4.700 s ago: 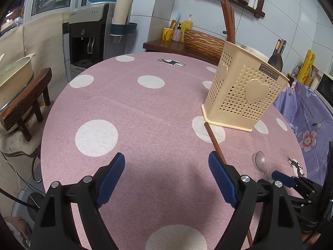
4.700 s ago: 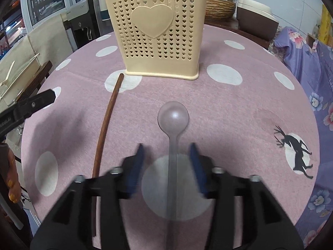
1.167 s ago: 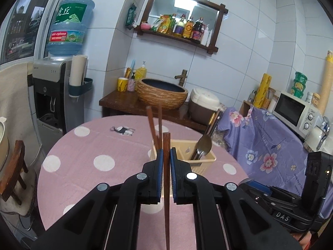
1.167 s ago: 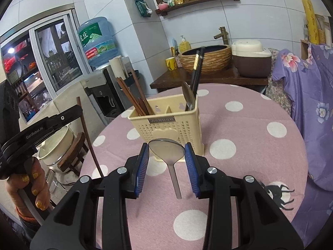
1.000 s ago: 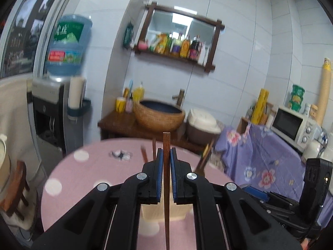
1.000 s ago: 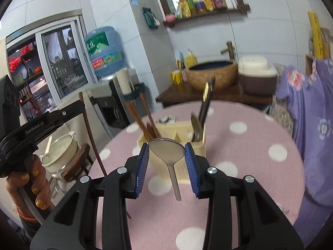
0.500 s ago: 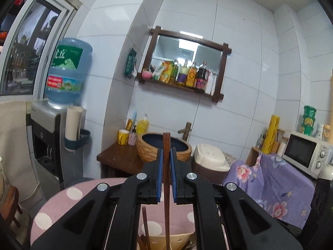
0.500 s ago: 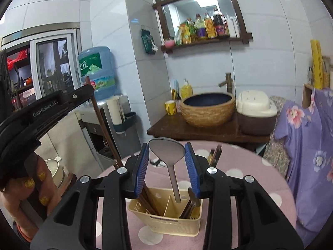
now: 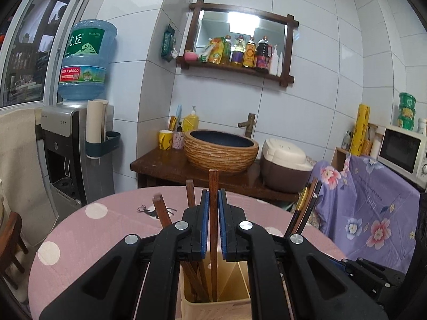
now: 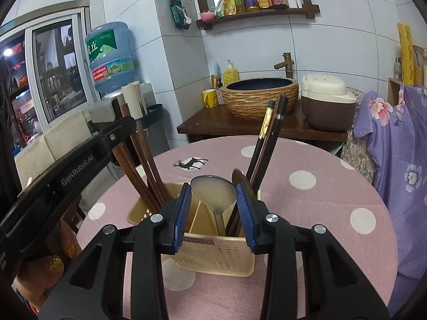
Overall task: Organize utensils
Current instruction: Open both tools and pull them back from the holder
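A cream perforated utensil holder (image 10: 213, 253) stands on the pink dotted table (image 10: 320, 202); it also shows in the left wrist view (image 9: 213, 306). My left gripper (image 9: 212, 221) is shut on a brown chopstick (image 9: 213, 186), held upright with its lower end inside the holder's left compartment beside other brown chopsticks (image 9: 160, 208). My right gripper (image 10: 213, 213) is shut on a clear spoon (image 10: 213, 192), bowl up, its handle reaching down into the holder's right compartment next to dark chopsticks (image 10: 269, 138) and another spoon (image 10: 240, 178).
Behind the table stands a wooden counter (image 9: 165, 165) with a woven basin (image 9: 221, 152) and a rice cooker (image 9: 285, 165). A water dispenser (image 9: 66, 144) is at the left, a purple flowered cloth (image 9: 368, 208) at the right.
Both grippers have come down over the holder. The chopstick's and the spoon's lower ends have moved into its compartments.
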A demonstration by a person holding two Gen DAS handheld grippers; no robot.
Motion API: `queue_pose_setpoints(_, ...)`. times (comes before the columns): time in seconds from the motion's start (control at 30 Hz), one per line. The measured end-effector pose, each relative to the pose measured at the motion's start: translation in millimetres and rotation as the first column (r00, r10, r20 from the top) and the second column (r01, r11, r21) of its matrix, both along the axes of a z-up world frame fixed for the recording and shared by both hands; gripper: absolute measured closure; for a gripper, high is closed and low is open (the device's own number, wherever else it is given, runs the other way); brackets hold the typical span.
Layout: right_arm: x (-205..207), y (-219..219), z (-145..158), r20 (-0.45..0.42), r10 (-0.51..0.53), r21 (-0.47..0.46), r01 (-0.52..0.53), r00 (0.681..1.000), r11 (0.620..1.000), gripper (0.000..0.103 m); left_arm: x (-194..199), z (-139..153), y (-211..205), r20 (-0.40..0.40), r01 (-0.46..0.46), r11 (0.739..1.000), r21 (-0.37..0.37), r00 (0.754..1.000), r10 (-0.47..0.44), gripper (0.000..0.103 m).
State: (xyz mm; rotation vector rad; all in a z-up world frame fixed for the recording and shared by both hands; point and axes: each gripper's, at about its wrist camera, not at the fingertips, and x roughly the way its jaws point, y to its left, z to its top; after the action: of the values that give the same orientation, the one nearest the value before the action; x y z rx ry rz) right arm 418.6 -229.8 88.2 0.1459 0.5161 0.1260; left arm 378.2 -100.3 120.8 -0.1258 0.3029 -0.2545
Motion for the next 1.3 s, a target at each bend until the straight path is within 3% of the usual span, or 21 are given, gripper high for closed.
queue_pose_setpoints(0.37,-2.0,-7.5,-12.6,-0.021,-0.02,0.011,0.02,1.0,1.0,0.077,-5.7,-5.8,-5.0,0.006,0.008,0.998,0.061,1.0,-0.008,0.095)
queue_pose_setpoints(0.5,-9.4,-12.2,-14.1,-0.014,-0.035,0.02,0.035,0.999,0.999,0.062,-9.3,-6.2,-2.2,-0.001,0.007,0.999,0.054,1.0,-0.007,0.093)
queue_pose_setpoints(0.57,-17.0,-15.2,-13.8,-0.006,-0.048,0.02,0.048,0.999,0.999,0.06,-14.0,-6.6,2.1,-0.004,0.006,0.999,0.051,1.0,-0.005,0.088)
queue_pose_setpoints(0.67,-29.6,-21.5,-11.0,0.008,-0.063,0.022,0.062,0.998,0.998,0.055,-27.5,-6.4,12.7,0.01,-0.001,0.999,0.047,1.0,0.001,0.063)
queue_pose_setpoints(0.83,-69.4,-32.4,-8.1,0.063,-0.107,0.008,0.107,0.992,0.994,0.027,-58.7,-8.7,39.7,0.042,-0.039,0.999,0.021,0.998,0.038,0.015)
queue_pose_setpoints(0.9,-85.0,-34.9,-11.0,0.074,-0.124,0.001,0.125,0.989,0.992,0.017,-75.4,-15.6,53.5,0.042,-0.042,0.999,0.005,0.998,0.042,0.006)
queue_pose_setpoints(1.1,-146.4,-32.8,-41.0,0.089,-0.187,-0.052,0.192,0.978,0.98,0.006,-130.5,-48.7,81.7,0.002,-0.061,0.998,0.028,0.998,0.061,0.005)
queue_pose_setpoints(1.3,-221.4,-11.2,-88.9,0.058,-0.206,-0.084,0.21,0.977,0.974,0.006,-209.0,-85.6,97.4,-0.001,-0.139,0.99,0.008,0.99,0.139,0.005)
